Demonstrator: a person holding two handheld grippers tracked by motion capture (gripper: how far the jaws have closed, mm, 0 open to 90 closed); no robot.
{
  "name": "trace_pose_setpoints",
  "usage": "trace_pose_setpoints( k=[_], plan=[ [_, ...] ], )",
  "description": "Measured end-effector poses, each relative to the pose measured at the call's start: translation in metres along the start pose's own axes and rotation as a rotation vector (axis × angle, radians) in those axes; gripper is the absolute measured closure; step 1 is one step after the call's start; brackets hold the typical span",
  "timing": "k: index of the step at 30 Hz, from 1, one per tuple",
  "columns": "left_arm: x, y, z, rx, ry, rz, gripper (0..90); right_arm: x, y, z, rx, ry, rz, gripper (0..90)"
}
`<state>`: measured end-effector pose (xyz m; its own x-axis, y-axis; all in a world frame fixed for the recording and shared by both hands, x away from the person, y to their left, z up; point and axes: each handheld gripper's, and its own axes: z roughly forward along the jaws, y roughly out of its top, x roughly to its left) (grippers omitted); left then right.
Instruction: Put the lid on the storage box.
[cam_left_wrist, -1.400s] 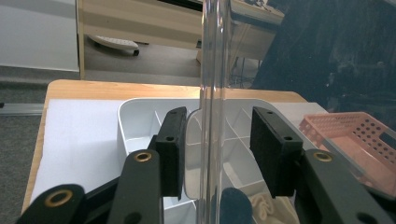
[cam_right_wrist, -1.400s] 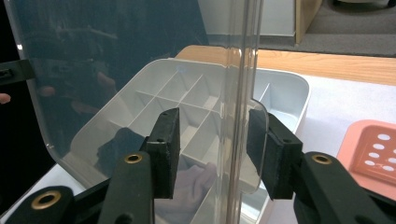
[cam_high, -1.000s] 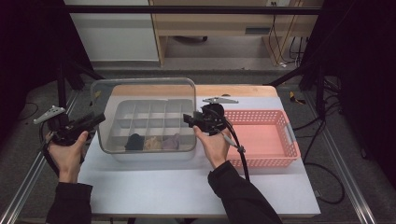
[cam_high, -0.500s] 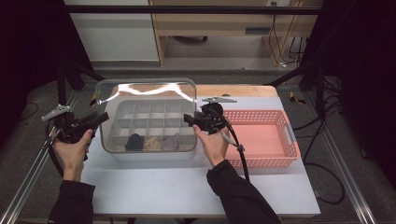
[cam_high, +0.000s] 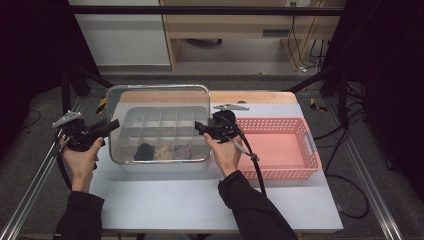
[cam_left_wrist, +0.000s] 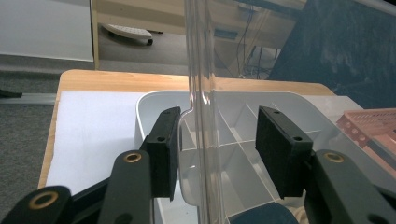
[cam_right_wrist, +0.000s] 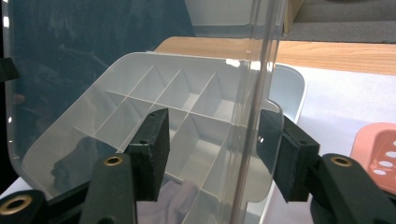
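1. Between my left gripper's (cam_left_wrist: 212, 154) spread jaws stands the clear lid's (cam_high: 157, 97) left edge; pads sit either side of it, not pinching as far as I can tell.
2. My right gripper (cam_right_wrist: 212, 154) is spread too, with the lid's right edge between its pads (cam_right_wrist: 156, 149); whether a pad touches the edge is hard to tell.
3. From the high view, left gripper (cam_high: 111, 126) is at the box's (cam_high: 165, 165) left side, right gripper (cam_high: 199, 126) at its right side, and my hands (cam_high: 82, 155) are behind them.
4. Lid is tilted up, its near edge raised off the box, its far edge toward the table's back.
5. Box sits on the white table (cam_high: 200, 200), divided into compartments; front row holds small cloth-like items (cam_high: 162, 152), a dark one at left. Rest looks empty.
6. Pink basket (cam_high: 295, 172) is just right of the box, empty.
7. Progress, my judgement: lid is lifted partway but not yet clear of the box. Left to do: pinch both edges, carry the lid off, set it down, then likely handle the items.
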<state>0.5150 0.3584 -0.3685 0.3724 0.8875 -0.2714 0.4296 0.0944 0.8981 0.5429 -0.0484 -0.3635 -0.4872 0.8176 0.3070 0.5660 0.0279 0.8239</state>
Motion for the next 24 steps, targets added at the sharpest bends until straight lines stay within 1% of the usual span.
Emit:
trace_pose_setpoints(
  k=[4,7,8,10,16,20,24],
  plan=[
    [0.001,0.000,0.003,0.005,0.002,0.000,50.1,0.000,0.000,0.004,0.002,-0.008,0.006,42.4],
    [0.002,0.000,0.005,0.011,0.004,-0.004,50.1,0.001,-0.002,0.008,0.000,-0.022,0.002,39.5],
    [0.002,-0.001,0.006,0.012,0.005,-0.005,50.0,0.000,-0.002,0.009,-0.004,-0.027,-0.007,38.9],
    [0.003,-0.001,0.008,0.017,0.006,-0.009,49.9,0.000,-0.002,0.011,0.001,-0.029,0.003,38.1],
    [0.005,-0.002,0.013,0.029,0.007,-0.015,49.0,-0.001,-0.004,0.016,0.006,-0.038,0.002,35.3],
    [0.007,-0.002,0.016,0.036,0.008,-0.012,48.8,-0.002,-0.004,0.021,0.005,-0.043,0.000,33.6],
    [0.008,-0.003,0.019,0.046,0.011,-0.014,48.4,-0.003,-0.005,0.024,0.013,-0.049,0.013,32.2]
  ],
)
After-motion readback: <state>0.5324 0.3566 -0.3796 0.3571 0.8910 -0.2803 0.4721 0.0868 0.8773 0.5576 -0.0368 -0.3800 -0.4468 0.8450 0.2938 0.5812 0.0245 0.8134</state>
